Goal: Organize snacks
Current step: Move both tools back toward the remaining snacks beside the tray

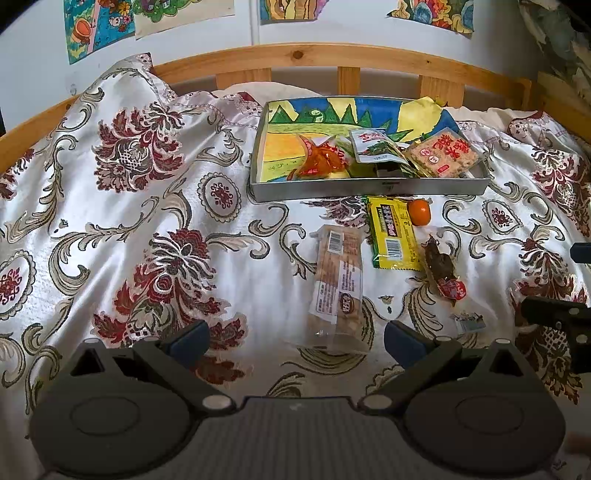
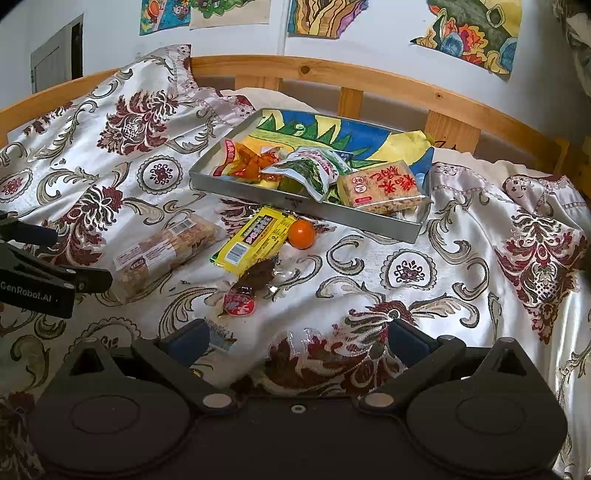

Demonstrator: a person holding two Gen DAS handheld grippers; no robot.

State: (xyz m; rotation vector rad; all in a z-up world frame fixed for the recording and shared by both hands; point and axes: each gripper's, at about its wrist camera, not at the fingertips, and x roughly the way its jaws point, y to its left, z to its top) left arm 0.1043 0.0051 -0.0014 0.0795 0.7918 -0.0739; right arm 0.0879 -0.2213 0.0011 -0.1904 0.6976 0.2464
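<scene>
A white satin bedspread with dark red flowers and beige scrolls is covering the bed, bunching up near the far left corner. A wooden bed rail is running behind it. Colourful drawings are hanging on the white wall.

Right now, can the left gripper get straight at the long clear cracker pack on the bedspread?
Probably yes. The left gripper has its jaws open with the cracker pack lying flat just ahead between them. Nothing sits on it, and the yellow packet lies beside it.
</scene>
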